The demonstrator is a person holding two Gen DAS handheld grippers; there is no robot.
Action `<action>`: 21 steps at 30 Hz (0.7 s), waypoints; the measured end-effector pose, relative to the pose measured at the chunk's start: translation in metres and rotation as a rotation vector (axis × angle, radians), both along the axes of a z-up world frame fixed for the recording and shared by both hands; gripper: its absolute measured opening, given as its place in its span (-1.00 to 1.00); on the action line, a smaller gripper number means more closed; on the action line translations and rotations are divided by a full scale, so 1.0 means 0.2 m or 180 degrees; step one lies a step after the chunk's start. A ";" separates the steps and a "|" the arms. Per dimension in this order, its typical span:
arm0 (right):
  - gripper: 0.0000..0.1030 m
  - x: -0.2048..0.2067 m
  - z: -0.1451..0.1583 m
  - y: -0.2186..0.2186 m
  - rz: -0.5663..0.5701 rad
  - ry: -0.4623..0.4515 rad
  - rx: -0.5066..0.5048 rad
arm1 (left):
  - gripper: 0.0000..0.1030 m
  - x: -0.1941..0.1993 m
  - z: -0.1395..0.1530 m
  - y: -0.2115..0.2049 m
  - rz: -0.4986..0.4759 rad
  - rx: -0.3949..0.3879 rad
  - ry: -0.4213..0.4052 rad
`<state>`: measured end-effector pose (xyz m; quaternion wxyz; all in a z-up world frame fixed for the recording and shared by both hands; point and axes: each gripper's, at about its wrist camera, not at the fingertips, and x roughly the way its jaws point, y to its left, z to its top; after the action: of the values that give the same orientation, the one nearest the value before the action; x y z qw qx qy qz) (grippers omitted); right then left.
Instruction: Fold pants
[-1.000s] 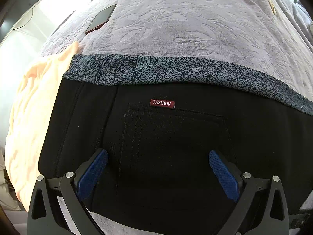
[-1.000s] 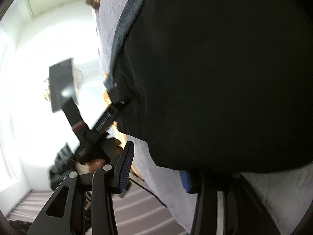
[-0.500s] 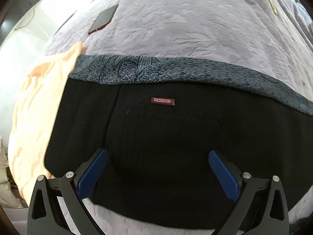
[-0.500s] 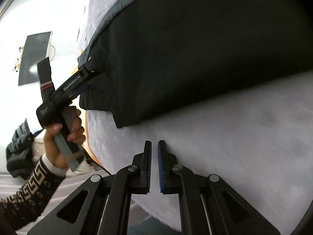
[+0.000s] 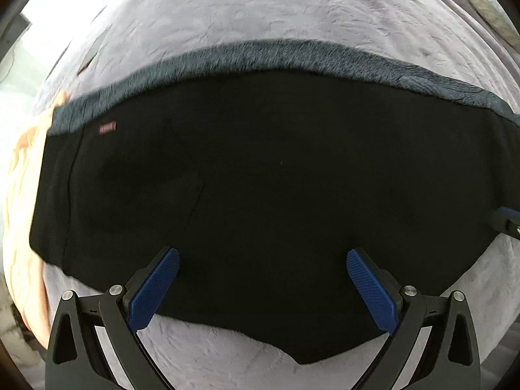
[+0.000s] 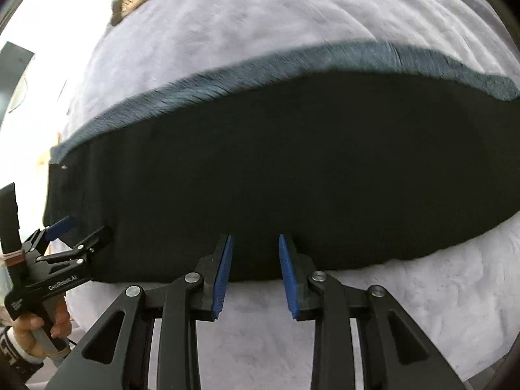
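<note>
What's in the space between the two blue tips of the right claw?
Only black pants fabric shows between the right claw tips in the right wrist view; nearer the camera the gap shows pale purple blanket. Nothing is gripped.

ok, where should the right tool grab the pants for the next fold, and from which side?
Probably the near hem edge of the black pants, right ahead of the right tool. Come in low from the near side across the blanket. The pants lie flat, so only the edge offers a lip; the grey lining band is along the far side. The left tool is open too.
</note>
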<state>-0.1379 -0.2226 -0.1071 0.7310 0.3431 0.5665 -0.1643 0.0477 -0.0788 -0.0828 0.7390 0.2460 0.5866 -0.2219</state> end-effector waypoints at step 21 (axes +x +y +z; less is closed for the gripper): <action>-0.10 -0.67 0.11 -0.13 -0.0585 -0.0046 0.0323 | 1.00 -0.41 0.19 -0.43 -0.0582 0.0121 0.0139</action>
<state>-0.2713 -0.2478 -0.0853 0.6986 0.4314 0.5350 -0.1993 -0.0338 -0.1650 -0.0448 0.6979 0.3076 0.5817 -0.2826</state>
